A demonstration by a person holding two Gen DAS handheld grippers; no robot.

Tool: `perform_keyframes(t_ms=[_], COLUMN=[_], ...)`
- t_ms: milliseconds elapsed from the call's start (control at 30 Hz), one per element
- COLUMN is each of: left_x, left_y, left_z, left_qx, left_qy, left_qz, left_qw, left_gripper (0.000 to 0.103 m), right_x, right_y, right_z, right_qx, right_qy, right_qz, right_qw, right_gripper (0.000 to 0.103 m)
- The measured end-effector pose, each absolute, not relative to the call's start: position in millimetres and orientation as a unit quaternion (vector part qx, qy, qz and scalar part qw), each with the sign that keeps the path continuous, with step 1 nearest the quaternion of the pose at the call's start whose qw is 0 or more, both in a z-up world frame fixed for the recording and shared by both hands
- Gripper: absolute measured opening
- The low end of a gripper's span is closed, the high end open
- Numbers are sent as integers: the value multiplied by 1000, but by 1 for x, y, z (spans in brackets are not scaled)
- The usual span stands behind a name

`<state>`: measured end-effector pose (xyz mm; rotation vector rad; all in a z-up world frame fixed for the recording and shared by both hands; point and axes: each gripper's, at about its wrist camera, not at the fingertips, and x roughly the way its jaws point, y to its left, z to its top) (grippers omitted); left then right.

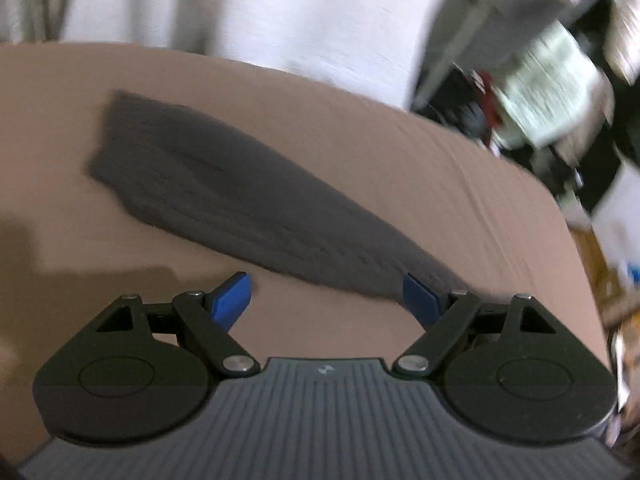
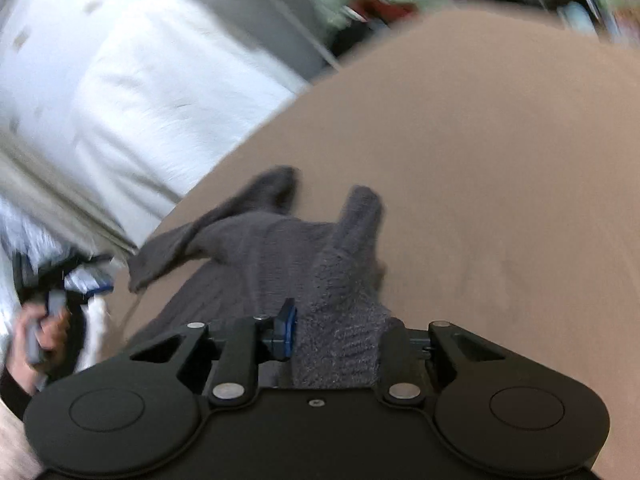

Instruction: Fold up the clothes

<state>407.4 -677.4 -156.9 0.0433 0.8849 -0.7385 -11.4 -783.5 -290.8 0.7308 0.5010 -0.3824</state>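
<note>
A dark grey knitted garment point(image 1: 240, 196) lies stretched across a brown table top point(image 1: 400, 152). My left gripper point(image 1: 326, 300) is open and empty, just short of the garment's near edge, with its blue pads point(image 1: 232, 298) wide apart. In the right wrist view my right gripper point(image 2: 336, 336) is shut on a bunched fold of the same grey garment point(image 2: 340, 300), which fills the space between the fingers. The rest of the cloth point(image 2: 248, 240) trails away to the left over the table point(image 2: 480, 160). The right-hand pad is hidden by the cloth.
White fabric point(image 1: 260, 12) hangs behind the table's far edge. Blurred clutter point(image 1: 552, 92) sits past the table's right end. In the right wrist view a hand holding the other gripper point(image 2: 44, 328) shows at lower left, off the table edge.
</note>
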Motion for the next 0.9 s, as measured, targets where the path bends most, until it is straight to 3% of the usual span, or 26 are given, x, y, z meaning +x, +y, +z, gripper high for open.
perform_keyframes(t_ms=[133,233,367,567,633,667,700,833,867,900], left_x=[364,344,322,270,255,247,241,214,210,205], left_y=[-710,-739,-762,-792,-804,-811,-818,-851,-851,-852], left_z=[-167,-169,-171,-167,-176,-182,-191,-228,-230,-232], left_qx=[62,84,48,35,52,61,75,211,220,229], left_qy=[410,410,441,457,473,479,485,472,458,445], left_qz=[-404,-436,-464,-512,-516,-515,-508,-484,-487,-490], left_qw=[816,796,767,726,712,708,708,706,710,714], left_gripper=[83,83,83,83,92,96,96,96,95,81], right_x=[4,16,22,25,24,22,21,26,26,26], right_y=[-711,-666,-640,-651,-650,-651,-652,-658,-660,-662], right_z=[-267,-281,-296,-285,-282,-282,-282,-286,-286,-285], right_qx=[209,143,72,60,60,68,82,148,158,163], right_qy=[275,359,431,434,431,428,423,409,407,404], right_qz=[-132,-59,-40,-71,-83,-89,-93,-95,-96,-98], right_qw=[929,920,898,896,896,897,898,896,895,895], right_gripper=[26,27,31,37,43,53,59,63,63,63])
